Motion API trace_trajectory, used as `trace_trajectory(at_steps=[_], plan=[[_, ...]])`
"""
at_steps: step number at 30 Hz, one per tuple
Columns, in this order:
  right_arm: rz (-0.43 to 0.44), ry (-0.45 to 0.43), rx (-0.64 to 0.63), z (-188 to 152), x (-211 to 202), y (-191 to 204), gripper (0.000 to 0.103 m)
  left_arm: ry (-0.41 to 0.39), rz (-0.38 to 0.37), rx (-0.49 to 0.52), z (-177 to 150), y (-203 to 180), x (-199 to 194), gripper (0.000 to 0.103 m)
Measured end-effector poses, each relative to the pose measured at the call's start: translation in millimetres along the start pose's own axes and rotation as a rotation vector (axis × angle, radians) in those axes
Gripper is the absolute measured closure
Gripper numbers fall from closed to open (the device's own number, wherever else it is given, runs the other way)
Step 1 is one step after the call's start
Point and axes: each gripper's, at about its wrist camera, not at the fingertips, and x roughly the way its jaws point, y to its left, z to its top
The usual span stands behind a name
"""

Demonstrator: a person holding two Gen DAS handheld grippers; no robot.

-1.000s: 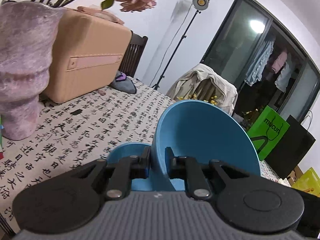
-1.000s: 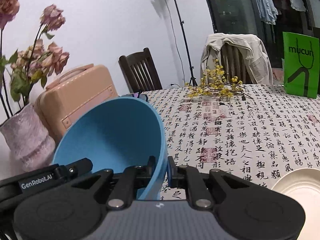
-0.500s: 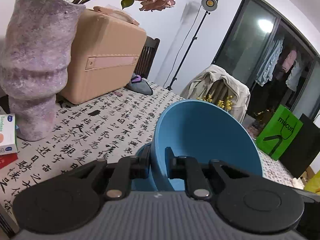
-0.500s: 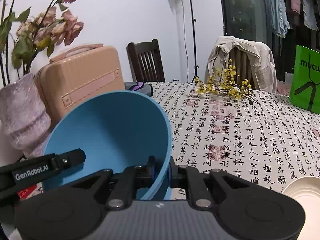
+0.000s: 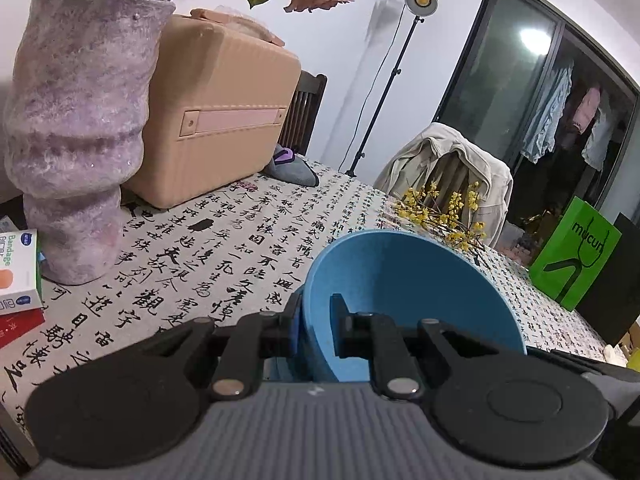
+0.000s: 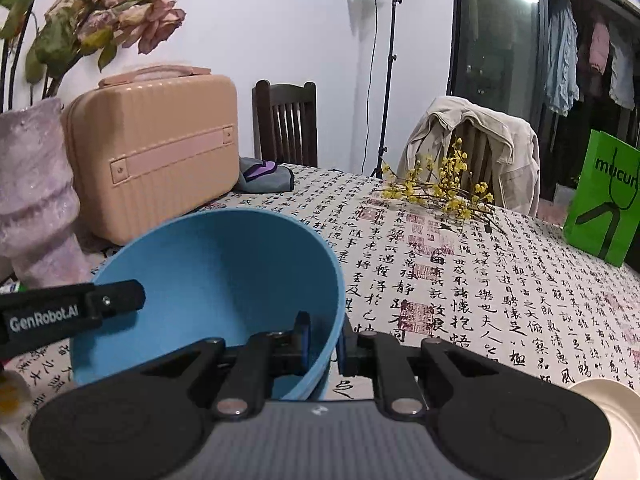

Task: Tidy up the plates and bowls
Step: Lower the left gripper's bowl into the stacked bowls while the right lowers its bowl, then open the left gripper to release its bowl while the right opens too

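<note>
Since a second ago the blue bowl (image 6: pixel 216 292) is sitting lower over the tablecloth (image 6: pixel 500 288) and less tipped, its opening turned more upward; in the left view the vase (image 5: pixel 76 136) and the suitcase (image 5: pixel 216 120) are now looming larger and further right.

Both grippers are pinching the same bowl. The right gripper (image 6: pixel 323 342) is clamping the rim on the bowl's right side, one finger inside and one outside, jaws narrow on the wall. The left gripper (image 5: pixel 316 328) is doing likewise on the opposite rim, fingers tight on the wall; in the right view its black finger (image 6: pixel 100 304) is reaching in over the left rim.

The bowl is hanging tilted just above the near part of the table, in front of the vase and suitcase. In the left view a sliver of blue is showing under the bowl near the left finger; I cannot tell what it is.

A cream plate (image 6: pixel 612 400) is lying on the cloth at the right edge, apart from the bowl. Yellow flower sprigs (image 6: pixel 440 188) are lying further back, with a green bag (image 6: pixel 604 196) at far right. A bandage box (image 5: pixel 18 272) is sitting beside the vase.
</note>
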Motion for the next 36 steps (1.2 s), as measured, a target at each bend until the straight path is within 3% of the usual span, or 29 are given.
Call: trace_trajectory(at_steps=[20, 28, 31, 34, 36], plan=[[-0.056, -0.064, -0.12, -12, 7, 12, 0.087, -0.029, 0.028, 0.04, 4, -3, 0, 0.088], [-0.035, -0.06, -0.103, -13, 10, 9, 0.084, -0.041, 0.021, 0.03, 6, -1, -1, 0.088], [-0.016, -0.071, -0.049, -13, 5, -2, 0.064, -0.063, -0.002, 0.026, 6, 0, -5, 0.084], [0.044, -0.082, 0.032, -11, -4, -19, 0.058, -0.081, -0.016, 0.022, 7, 3, -12, 0.06], [0.109, -0.082, 0.089, -12, -13, -33, 0.04, -0.093, -0.014, 0.02, 7, 6, -17, 0.049]])
